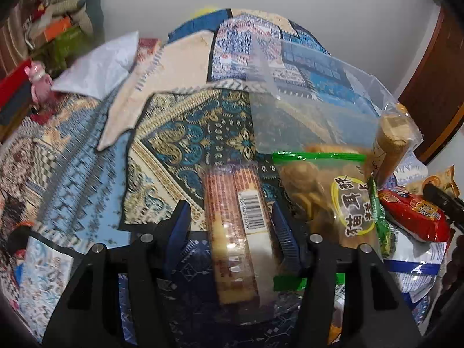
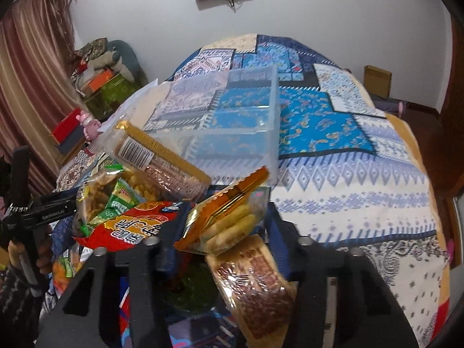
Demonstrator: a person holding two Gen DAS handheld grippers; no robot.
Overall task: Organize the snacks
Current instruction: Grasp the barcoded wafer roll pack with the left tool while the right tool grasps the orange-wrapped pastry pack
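In the left wrist view my left gripper (image 1: 232,220) has its blue pads around a long clear-wrapped biscuit pack with a barcode (image 1: 237,232); the right pad touches it, a small gap shows on the left. Right of it lie a zip bag of fried snacks with a green seal (image 1: 324,191) and a red packet (image 1: 411,214). In the right wrist view my right gripper (image 2: 229,232) is shut on an orange-gold packet of finger biscuits (image 2: 226,217), held above a brown wrapped cake pack (image 2: 255,287). A clear plastic box (image 2: 232,113) stands on the bed behind.
A patterned bedspread (image 2: 348,150) covers the bed. A snack heap with a tilted gold-edged biscuit pack (image 2: 162,156) lies left in the right wrist view, beside the other handheld gripper (image 2: 26,211). Boxes and bags are piled at the far left by the curtain (image 2: 29,87).
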